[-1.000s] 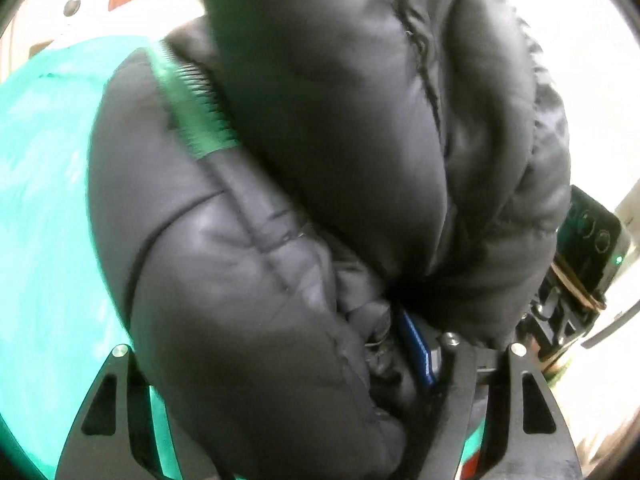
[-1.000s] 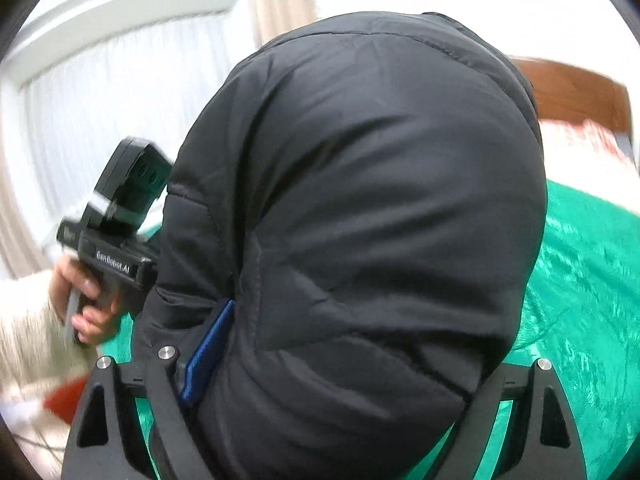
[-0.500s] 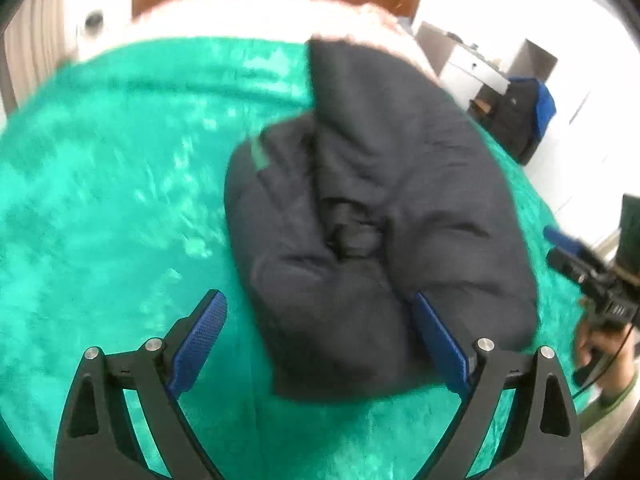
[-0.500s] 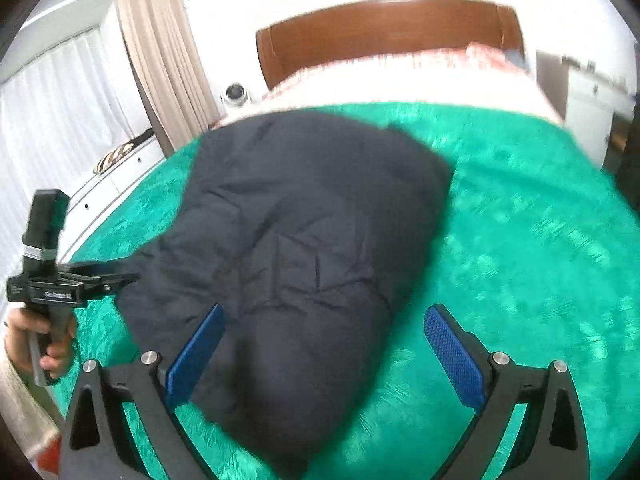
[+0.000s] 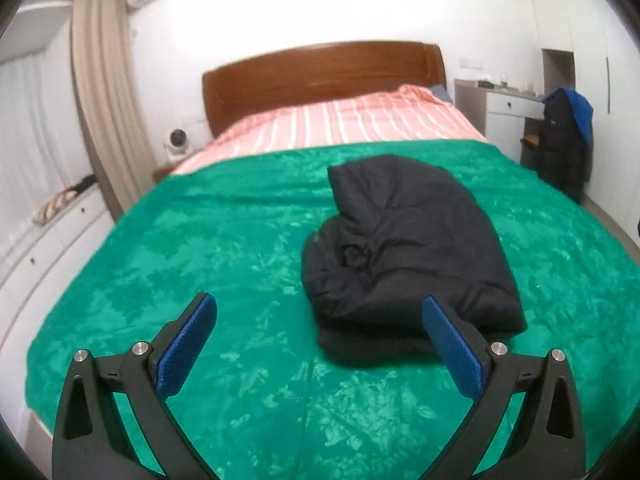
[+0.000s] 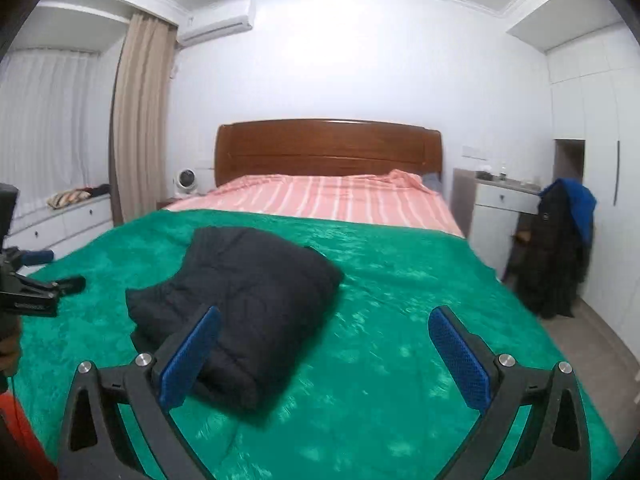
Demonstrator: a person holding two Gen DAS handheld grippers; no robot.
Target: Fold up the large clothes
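**Jacket folded on the bed, both claws clear of it**

The black puffer jacket (image 5: pixel 404 248) lies folded in a bundle on the green blanket (image 5: pixel 200 240), mid-bed. Your left claw (image 5: pixel 320 346) tilts down toward the bed, the jacket just ahead and to its right. Your right claw (image 6: pixel 320 354) sees it ahead-left. Both claws' jaws have just been opening and stand wide apart, nothing between them.
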